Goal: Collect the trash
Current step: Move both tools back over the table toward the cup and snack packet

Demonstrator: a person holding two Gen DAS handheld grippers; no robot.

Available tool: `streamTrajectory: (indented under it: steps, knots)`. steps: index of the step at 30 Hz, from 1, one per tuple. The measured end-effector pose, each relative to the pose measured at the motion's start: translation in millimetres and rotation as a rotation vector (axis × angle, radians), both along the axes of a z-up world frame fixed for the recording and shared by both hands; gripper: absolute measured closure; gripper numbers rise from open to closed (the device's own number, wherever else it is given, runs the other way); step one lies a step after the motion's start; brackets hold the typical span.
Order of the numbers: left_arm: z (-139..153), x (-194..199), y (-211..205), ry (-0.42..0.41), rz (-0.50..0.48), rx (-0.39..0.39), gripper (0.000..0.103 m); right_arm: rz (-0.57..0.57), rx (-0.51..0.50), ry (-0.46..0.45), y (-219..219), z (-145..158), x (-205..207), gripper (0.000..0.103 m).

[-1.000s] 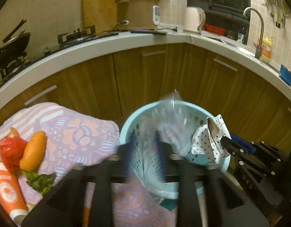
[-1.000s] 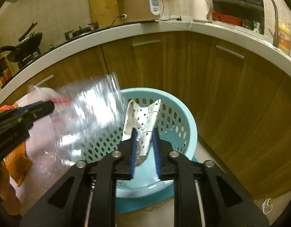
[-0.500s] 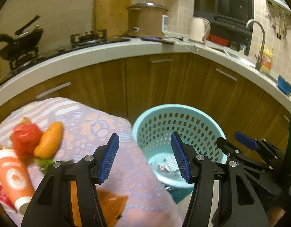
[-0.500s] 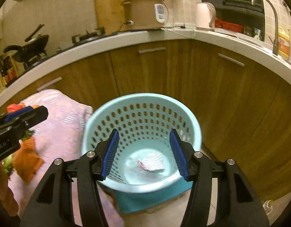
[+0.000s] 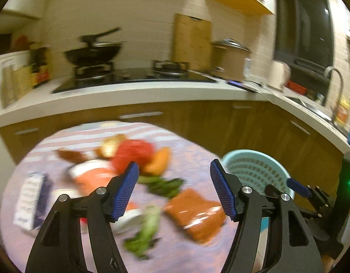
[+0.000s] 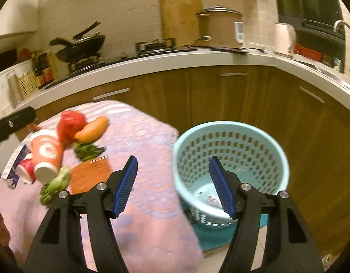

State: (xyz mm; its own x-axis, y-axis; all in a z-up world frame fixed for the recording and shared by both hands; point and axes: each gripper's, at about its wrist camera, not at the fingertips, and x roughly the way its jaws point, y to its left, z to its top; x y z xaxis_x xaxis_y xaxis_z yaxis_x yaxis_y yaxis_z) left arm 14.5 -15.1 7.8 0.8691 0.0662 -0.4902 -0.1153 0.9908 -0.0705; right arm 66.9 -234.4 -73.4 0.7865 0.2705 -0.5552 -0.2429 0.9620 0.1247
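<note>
Left claw (image 5: 173, 190): spread wide, holding nothing.
Right claw (image 6: 172, 185): spread wide, holding nothing.
Trash: scattered on the cloth-covered surface (image 6: 150, 150); cup (image 6: 46, 153), orange packet (image 5: 195, 213), leafy scraps (image 5: 163, 184).
Basket (image 6: 230, 127): on the floor, just right of the surface.
Key relation: trash lies ahead of the left claw, ahead-left of the right; left looks nearer.

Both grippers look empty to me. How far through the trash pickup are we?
Partly done: a few scraps lie at the bottom of the blue basket. Nothing is in hand; the left gripper and right gripper are both open. Left on the tablecloth: orange cup, red bag, orange wrapper, greens and a small carton.
</note>
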Motion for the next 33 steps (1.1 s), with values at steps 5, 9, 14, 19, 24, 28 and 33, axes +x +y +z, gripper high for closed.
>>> streamTrajectory:
  steps: [5,9,14,19,24,28,33]
  knots:
    - [0,-30,52,0.009,0.138,-0.002,0.038,0.067,-0.003,0.026,28,-7,-10,0.041]
    - [-13,-48,96,0.047,0.236,-0.052,0.036,0.123,-0.025,0.051,51,-15,-15,0.041]
    - [-35,-59,133,0.097,0.281,-0.142,0.036,0.185,-0.057,0.065,79,-24,-22,0.041]
    - [-51,-54,149,0.130,0.257,-0.211,0.036,0.195,-0.089,0.055,96,-27,-22,0.038]
    - [-65,-38,154,0.172,0.241,-0.266,0.036,0.187,-0.104,0.059,100,-31,-18,0.038]
    - [-75,-28,157,0.203,0.242,-0.289,0.036,0.185,-0.101,0.081,98,-33,-12,0.038]
    - [-83,-18,159,0.221,0.239,-0.312,0.036,0.216,-0.081,0.118,97,-37,-6,0.038]
